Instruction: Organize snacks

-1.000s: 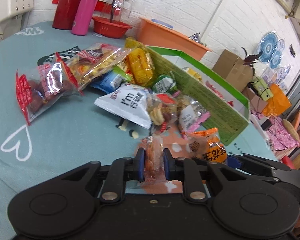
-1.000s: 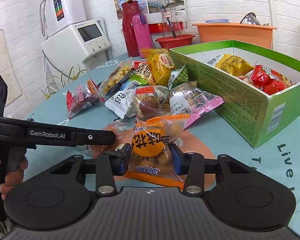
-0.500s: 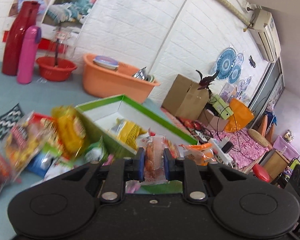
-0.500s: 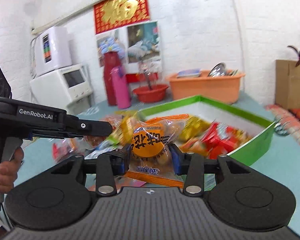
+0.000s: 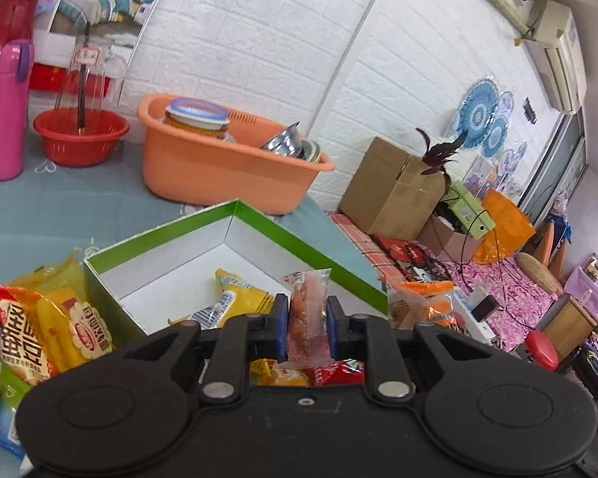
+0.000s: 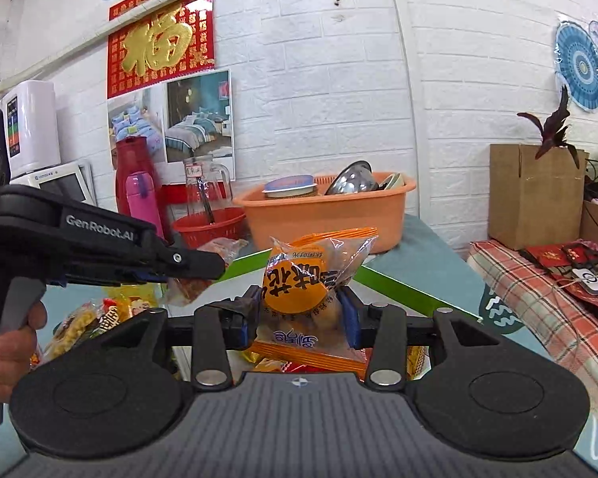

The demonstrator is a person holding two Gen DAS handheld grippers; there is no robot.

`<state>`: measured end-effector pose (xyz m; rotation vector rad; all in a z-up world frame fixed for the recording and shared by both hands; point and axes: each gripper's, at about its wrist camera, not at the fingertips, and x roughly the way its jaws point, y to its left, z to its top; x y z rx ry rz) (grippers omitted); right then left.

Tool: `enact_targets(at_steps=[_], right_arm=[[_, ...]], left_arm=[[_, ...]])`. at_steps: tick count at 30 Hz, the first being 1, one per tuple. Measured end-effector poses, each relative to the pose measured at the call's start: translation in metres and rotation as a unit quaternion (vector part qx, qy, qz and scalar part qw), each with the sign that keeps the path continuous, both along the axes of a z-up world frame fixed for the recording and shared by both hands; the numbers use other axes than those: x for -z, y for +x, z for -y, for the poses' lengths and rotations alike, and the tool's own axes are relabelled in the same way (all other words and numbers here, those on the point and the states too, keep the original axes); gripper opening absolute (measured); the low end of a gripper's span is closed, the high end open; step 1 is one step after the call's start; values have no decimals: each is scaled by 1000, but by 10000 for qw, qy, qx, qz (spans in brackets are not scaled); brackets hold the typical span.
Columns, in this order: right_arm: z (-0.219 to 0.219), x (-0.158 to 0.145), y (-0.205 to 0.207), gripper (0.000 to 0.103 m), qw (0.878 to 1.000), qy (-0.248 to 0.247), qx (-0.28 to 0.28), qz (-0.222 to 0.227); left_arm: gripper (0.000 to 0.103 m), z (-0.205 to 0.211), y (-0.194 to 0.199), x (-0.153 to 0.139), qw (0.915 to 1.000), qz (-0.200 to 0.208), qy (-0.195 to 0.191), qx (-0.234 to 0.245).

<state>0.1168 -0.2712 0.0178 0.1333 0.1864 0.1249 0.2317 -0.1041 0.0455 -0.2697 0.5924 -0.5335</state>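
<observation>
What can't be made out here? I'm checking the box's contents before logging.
- Left wrist view: the green box floor nearest the camera, hidden by the left gripper and its clear snack packet.
- Right wrist view: the box interior, blocked by the right gripper and its orange snack packet.

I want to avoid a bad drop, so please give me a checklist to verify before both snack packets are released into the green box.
1. Left gripper grips the narrow clear snack packet between its jaws: ok.
2. Right gripper grips the orange-label snack packet between its jaws: ok.
3. Green box is open with bare floor free at its far corner: ok.
4. Left packet is above the box interior: ok, by the left wrist view.
5. Right packet is fully past the box rim: cannot tell, the gripper body hides what is below.
6. The two grippers are apart from each other: ok, a gap shows in the right wrist view.
</observation>
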Motion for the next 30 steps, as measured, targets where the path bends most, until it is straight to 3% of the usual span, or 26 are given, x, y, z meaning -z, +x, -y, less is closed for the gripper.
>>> enact_targets(at_steps=[2, 4, 5, 6, 13, 21, 25, 30], right_arm=[[-2, 7, 11, 73, 9999, -60, -49, -117], [-7, 16, 22, 78, 9990, -234, -89, -359], [-9, 19, 24, 96, 9984, -330, -95, -453], [-10, 23, 24, 103, 9980, -393, -67, -494], [-9, 25, 15, 103, 9975, -443, 62, -554], [-16, 0, -35, 103, 9994, -330, -31, -114], [-22, -4, -59, 103, 9994, -266, -210, -61], [-35, 6, -84, 103, 9983, -225, -505, -158]], left_arm=[[103, 1, 8, 10, 9999, -98, 128, -2], [103, 1, 11, 20, 9996, -185, 215, -52], [103, 0, 11, 23, 9994, -232, 218, -156], [103, -3, 10, 26, 9995, -180, 159, -198], [103, -12, -12, 7, 9996, 64, 116, -231], [103, -48, -74, -21, 9979, 254, -21, -602], [103, -70, -111, -14, 9964, 237, -95, -813], [103, -94, -146, 16, 9954, -121, 57, -945]])
